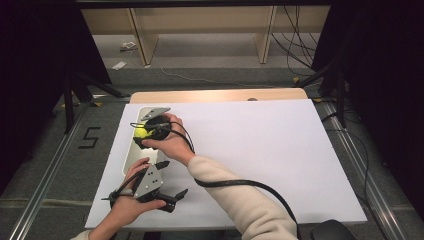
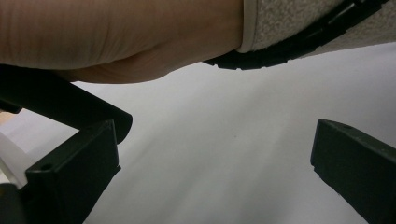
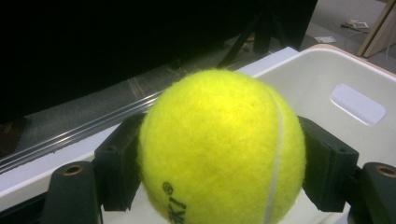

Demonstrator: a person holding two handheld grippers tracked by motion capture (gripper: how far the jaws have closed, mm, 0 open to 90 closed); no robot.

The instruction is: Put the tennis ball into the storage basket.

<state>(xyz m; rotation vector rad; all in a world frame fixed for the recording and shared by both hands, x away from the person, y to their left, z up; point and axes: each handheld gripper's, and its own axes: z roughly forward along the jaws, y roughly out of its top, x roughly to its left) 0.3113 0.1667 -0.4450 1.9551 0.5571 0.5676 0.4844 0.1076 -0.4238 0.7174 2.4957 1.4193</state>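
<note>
Near edge of the white sheet-covered table (image 1: 260, 150): left gripper (image 1: 172, 197) sits low in the person's left hand (image 1: 125, 210), grey three-cornered plate on top, black jaws spread wide with nothing between them; in the left gripper view both jaws stand well apart over bare white surface, with the other arm's cream sleeve (image 2: 299, 18) and black ribbed cable (image 2: 289, 46) crossing above. Farther in, right hand (image 1: 170, 145) reaches across toward the table's left side, holding the right gripper (image 1: 142, 134). Its black jaws are clamped on a fuzzy yellow-green tennis ball (image 3: 222, 149), one pad pressed on each side of it; black printing shows low on the ball, white seam runs down its right side. Ball is held over the long white plastic bin (image 3: 327, 79) that lies along the left edge of the table; can't tell whether it touches the bin floor. Bin's far end wall has an oval handle cutout (image 3: 357, 102). Beyond the table: grey floor, light wooden furniture legs (image 1: 142, 40), loose cables.
</note>
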